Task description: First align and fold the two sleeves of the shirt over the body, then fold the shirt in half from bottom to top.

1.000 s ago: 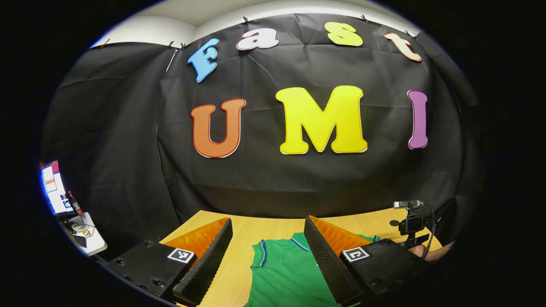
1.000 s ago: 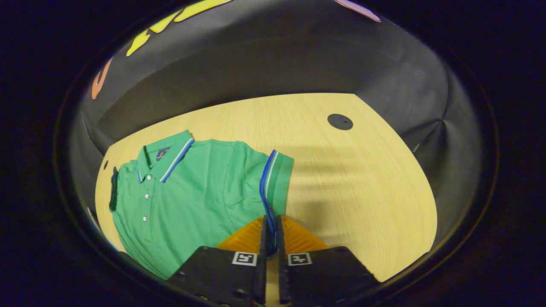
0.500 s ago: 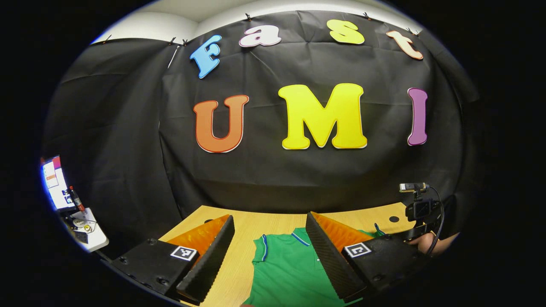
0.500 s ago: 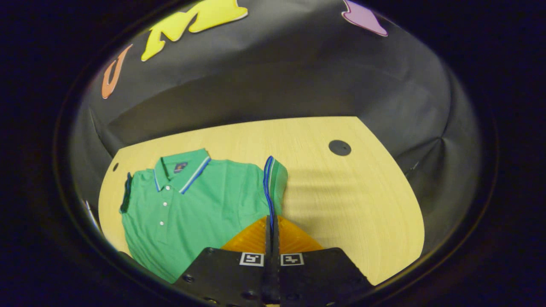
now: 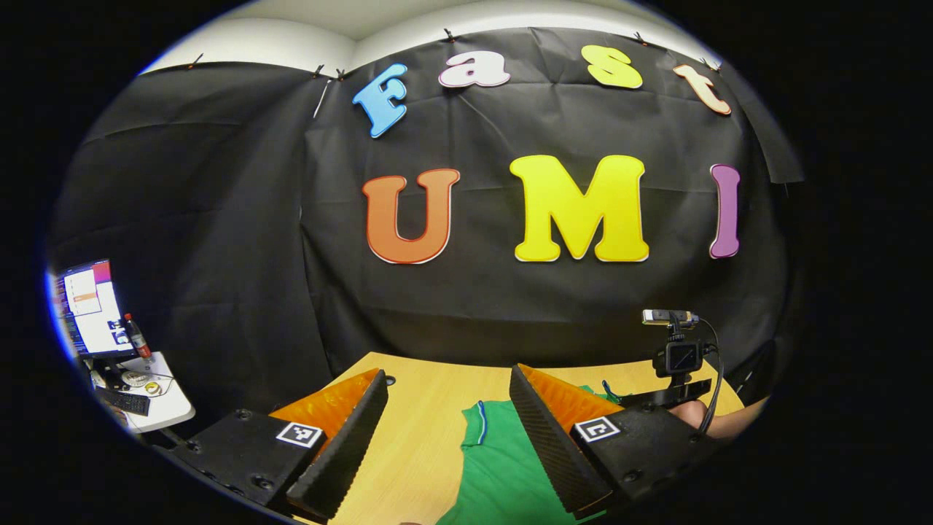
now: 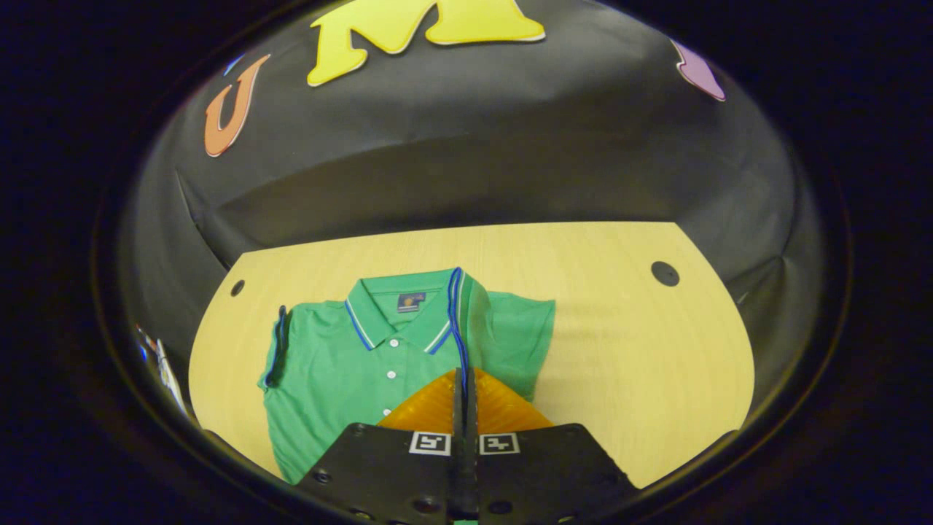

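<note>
My right gripper (image 6: 463, 375) jaws pinching blue-striped cuff of right sleeve (image 6: 458, 321), lifting it over collar of green short-sleeved polo shirt (image 6: 342, 372). Shirt lying flat on light wooden table (image 6: 641, 364). My left gripper (image 5: 444, 437) jaws standing wide apart, hovering over shirt's other side.

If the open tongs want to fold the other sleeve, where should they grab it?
Grab the other sleeve by its blue-striped cuff. It lies flat on the table at the shirt's outer edge, so the left tongs, standing open, could probably come in from that outer side and pinch the hem. The right tongs already pinch their sleeve's cuff the same way.
</note>
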Tool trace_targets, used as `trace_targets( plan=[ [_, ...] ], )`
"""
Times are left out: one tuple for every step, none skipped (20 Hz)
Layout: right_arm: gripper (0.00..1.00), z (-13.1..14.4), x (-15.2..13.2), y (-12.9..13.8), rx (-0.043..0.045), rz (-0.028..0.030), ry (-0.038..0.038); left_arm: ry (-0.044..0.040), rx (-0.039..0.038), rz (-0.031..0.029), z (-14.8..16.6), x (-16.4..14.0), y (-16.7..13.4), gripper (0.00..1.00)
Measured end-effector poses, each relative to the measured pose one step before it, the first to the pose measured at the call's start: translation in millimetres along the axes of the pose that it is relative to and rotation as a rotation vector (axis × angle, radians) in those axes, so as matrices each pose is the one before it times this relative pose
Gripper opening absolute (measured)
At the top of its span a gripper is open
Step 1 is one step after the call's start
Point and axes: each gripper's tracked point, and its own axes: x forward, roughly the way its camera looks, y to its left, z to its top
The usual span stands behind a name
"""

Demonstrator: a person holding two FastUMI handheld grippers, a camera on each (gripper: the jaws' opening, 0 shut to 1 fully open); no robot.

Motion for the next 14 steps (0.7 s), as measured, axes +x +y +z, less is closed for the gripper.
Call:
trace_targets(
  plan=[
    [0.00,1.43,-1.74,10.81,0.00375,0.02328,-0.00347,0.00301,-0.00405,0.00817,-0.49,-1.52,5.76,1.00],
    [0.06,3.12,-2.27,12.39,0.00820,0.02392,-0.01276,-0.00054,-0.00373,0.00692,0.29,0.08,5.96,1.00],
    [0.12,3.98,-5.02,4.45,-0.00940,0.01163,-0.01627,-0.00107,-0.00094,0.00270,0.53,-0.17,2.43,1.00],
    [0.26,5.42,-6.99,3.67,-0.01850,0.00696,-0.02955,-0.00128,-0.00060,-0.00306,-0.77,0.76,0.38,1.00],
    [0.41,5.84,-6.66,2.41,-0.01541,0.00138,-0.02818,-0.00159,0.00007,-0.00920,0.01,2.29,-0.82,1.00],
    [0.67,6.97,-13.28,-2.08,-0.01478,-0.00859,-0.03679,-0.00317,0.00154,-0.02044,-1.72,4.59,-3.91,1.00],
    [0.93,7.26,-14.73,-2.57,-0.01432,-0.00982,-0.03734,0.00424,0.00063,-0.01936,-4.45,5.77,-3.11,1.00],
    [0.98,6.55,-15.71,-6.16,-0.01633,-0.01943,-0.03419,0.00614,-0.00203,-0.01851,-4.54,5.27,-4.18,1.00],
    [0.97,6.64,-15.78,-5.97,-0.01561,-0.01488,-0.03380,0.00780,-0.00302,-0.01867,-4.52,6.01,-3.61,1.00],
    [0.96,4.52,-18.06,-2.18,-0.00955,-0.00400,-0.02693,0.00757,-0.00435,-0.01993,-5.41,7.19,-4.20,1.00],
    [0.96,5.03,-17.94,-2.68,-0.00927,-0.00251,-0.02652,0.00838,-0.00371,-0.02601,-5.06,8.71,-4.46,1.00],
    [0.96,4.95,-25.51,-4.61,-0.01765,-0.00557,-0.03478,0.00570,-0.00402,-0.02934,-6.50,11.07,-5.43,1.00],
    [0.96,2.69,-22.40,-5.10,-0.01116,-0.00621,-0.02451,0.02002,-0.00617,-0.04759,-13.58,17.70,-8.20,1.00],
    [0.96,2.88,-16.35,-4.38,-0.00355,-0.00323,-0.01425,0.02459,0.00342,-0.02113,-11.87,14.28,-0.68,1.00]
  ],
)
